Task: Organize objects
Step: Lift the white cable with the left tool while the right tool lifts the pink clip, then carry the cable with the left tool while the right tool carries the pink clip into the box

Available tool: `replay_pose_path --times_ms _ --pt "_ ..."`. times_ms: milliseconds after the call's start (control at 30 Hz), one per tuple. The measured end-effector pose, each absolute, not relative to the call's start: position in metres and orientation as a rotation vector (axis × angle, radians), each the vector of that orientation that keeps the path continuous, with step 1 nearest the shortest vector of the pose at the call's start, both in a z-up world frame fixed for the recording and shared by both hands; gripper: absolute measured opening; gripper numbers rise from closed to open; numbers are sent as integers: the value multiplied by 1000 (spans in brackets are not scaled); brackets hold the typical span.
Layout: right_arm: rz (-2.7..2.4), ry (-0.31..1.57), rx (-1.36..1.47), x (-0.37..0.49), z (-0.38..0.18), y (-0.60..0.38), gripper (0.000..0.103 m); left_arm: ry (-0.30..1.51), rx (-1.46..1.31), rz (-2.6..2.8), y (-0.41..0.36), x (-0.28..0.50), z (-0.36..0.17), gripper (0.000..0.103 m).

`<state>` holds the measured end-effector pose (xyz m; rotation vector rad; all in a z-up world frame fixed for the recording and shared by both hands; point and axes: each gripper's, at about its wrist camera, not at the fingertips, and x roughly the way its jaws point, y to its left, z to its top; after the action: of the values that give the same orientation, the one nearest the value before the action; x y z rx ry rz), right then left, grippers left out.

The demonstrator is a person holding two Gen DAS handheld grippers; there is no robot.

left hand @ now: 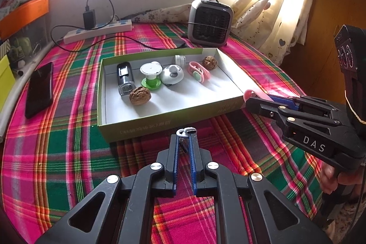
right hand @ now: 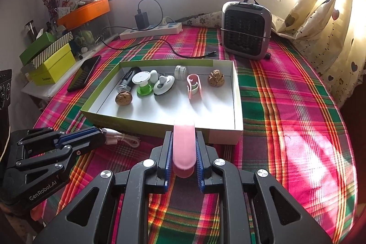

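Right wrist | box (right hand: 160, 120): walnuts (right hand: 123, 98) (two) | right tool (right hand: 184, 148) grasping pink clip (right hand: 184, 145) | left tool (right hand: 103, 136) grasping cable (right hand: 128, 140)

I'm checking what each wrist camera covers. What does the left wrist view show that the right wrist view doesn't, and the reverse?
Only the left wrist view shows a hand gripping the right gripper's handle, and how the left gripper pinches a small bundled white cable at its tips.

Only the right wrist view shows the stacked green and yellow boxes at the table's left edge, and the pink piece seen lengthwise between the right gripper's pads.

Both show the open tray of small items, two walnuts, the black phone, the power strip and the grey heater.
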<state>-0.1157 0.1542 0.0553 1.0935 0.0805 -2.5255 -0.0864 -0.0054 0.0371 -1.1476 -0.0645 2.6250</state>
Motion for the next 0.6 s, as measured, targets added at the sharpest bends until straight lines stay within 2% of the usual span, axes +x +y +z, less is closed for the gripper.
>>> replay_pose_path --times_ms 167,267,333,400,467,600 --pt "-2521 84 1100 -115 53 152 19 -100 -1206 2595 -8 -88 24 8" --pt "-2522 83 1102 -116 52 152 19 -108 -1223 2585 -7 -90 18 12" --pt "-2524 83 1105 -116 51 153 19 -107 -1233 2576 -6 -92 15 17" --pt "-2524 82 1107 -116 51 153 19 -106 -1232 2569 -5 -93 13 29" --pt "-2524 81 1111 -117 50 153 19 -85 -1241 2557 -1 -96 11 32" --pt "-2518 85 1114 -117 49 152 19 -43 -1245 2583 4 -105 9 33"
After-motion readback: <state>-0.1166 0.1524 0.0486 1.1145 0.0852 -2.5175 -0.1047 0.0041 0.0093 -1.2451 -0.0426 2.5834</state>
